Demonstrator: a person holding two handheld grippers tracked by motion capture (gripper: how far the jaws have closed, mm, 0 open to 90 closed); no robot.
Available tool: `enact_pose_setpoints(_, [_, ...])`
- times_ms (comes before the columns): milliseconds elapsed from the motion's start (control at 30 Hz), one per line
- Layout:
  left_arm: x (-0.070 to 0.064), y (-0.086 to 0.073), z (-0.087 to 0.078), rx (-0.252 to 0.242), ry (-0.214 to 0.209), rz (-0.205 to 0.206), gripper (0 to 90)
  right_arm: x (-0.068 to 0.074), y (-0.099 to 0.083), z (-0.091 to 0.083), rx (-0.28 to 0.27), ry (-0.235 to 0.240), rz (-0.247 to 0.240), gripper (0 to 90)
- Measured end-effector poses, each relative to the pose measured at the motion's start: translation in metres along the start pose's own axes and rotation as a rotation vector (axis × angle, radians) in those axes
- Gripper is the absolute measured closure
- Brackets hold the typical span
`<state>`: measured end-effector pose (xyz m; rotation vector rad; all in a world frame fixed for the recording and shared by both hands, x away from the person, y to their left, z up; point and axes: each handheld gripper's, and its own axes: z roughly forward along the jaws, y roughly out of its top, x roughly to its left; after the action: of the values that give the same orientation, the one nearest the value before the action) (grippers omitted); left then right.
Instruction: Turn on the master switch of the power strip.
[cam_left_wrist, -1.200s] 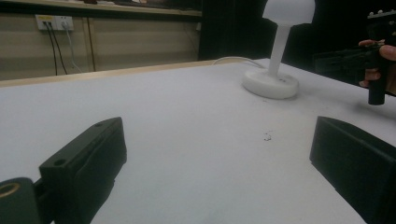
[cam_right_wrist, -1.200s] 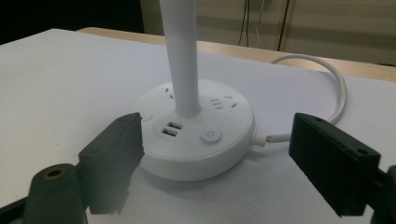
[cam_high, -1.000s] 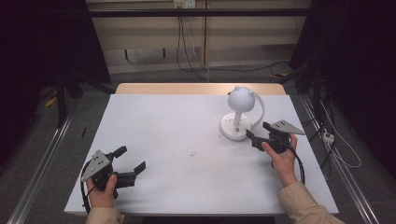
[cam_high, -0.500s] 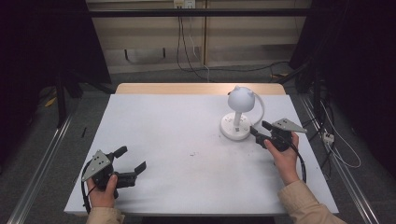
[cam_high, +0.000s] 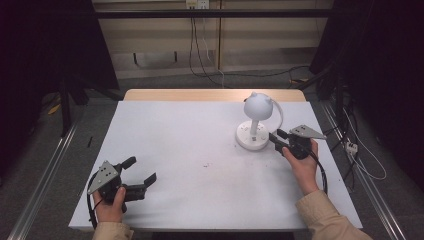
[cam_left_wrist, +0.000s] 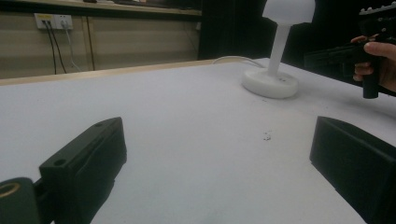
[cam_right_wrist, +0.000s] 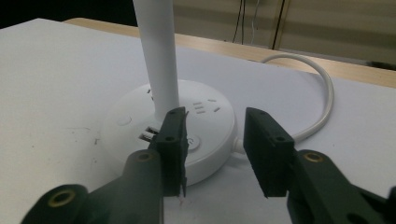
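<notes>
High view is showing a white lamp (cam_high: 256, 120) standing on the right half of the white table (cam_high: 190, 150), its round base near the table's right edge and its globe head facing up and away. The right gripper (cam_high: 276, 137) is hovering just beside that base, its tips pointing at the rim, and the person's right hand (cam_high: 302, 160) is gripping it from behind. In the right gripper view the jaws are standing part-way spread with a clear gap between them, pinching nothing, one tip lying over the base (cam_right_wrist: 168, 126) near the stem (cam_right_wrist: 159, 56); whether it is touching the base I cannot tell. The base is carrying socket slots and two USB ports, and a white cord (cam_right_wrist: 322, 93) is looping off its far side. No readable writing is showing on it. The left gripper (cam_high: 140, 175) is resting near the table's front left corner, well apart from the lamp, its jaws spread wide and holding nothing.
</notes>
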<state>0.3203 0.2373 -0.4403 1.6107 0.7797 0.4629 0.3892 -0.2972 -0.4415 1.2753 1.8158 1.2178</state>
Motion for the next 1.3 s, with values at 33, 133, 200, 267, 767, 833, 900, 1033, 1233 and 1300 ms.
enact_pose_setpoints(33, [0.000, 0.000, 0.000, -0.001, 0.001, -0.001, 3.4, 0.000, 0.000, 0.001, 0.002, 0.000, -0.003, 64.5])
enact_pose_setpoints(133, [0.000, 0.000, 0.000, -0.002, 0.001, -0.002, 3.4, 0.000, 0.000, 0.003, 0.008, 0.002, -0.001, 68.4])
enact_pose_setpoints(200, [0.000, 0.000, 0.000, -0.001, 0.000, -0.002, 3.4, 0.000, 0.000, 0.005, 0.014, 0.009, 0.002, 69.5])
enact_pose_setpoints(267, [0.000, 0.000, 0.000, 0.000, -0.001, -0.001, 3.4, 0.001, 0.001, 0.007, 0.022, 0.009, -0.002, 71.3])
enact_pose_setpoints(767, [0.000, -0.001, 0.000, 0.001, 0.001, -0.003, 3.4, 0.005, 0.003, 0.019, 0.042, 0.048, -0.005, 82.7])
enact_pose_setpoints(833, [0.000, -0.001, 0.000, 0.002, 0.001, -0.003, 3.4, 0.006, 0.003, 0.019, 0.042, 0.052, -0.004, 83.9])
enact_pose_setpoints(900, [0.000, -0.001, 0.000, 0.001, 0.001, -0.004, 3.4, 0.006, 0.004, 0.020, 0.041, 0.057, -0.001, 84.6])
enact_pose_setpoints(1033, [0.000, -0.001, 0.000, 0.004, 0.002, -0.005, 3.4, 0.005, 0.003, 0.022, 0.045, 0.062, 0.002, 86.7])
enact_pose_setpoints(1233, [0.000, -0.001, 0.000, 0.003, 0.006, -0.004, 3.4, 0.004, 0.005, 0.024, 0.046, 0.068, 0.013, 89.0])
enact_pose_setpoints(1300, [0.000, -0.001, 0.000, 0.004, 0.004, -0.003, 3.4, 0.004, 0.006, 0.024, 0.047, 0.071, 0.007, 90.0])
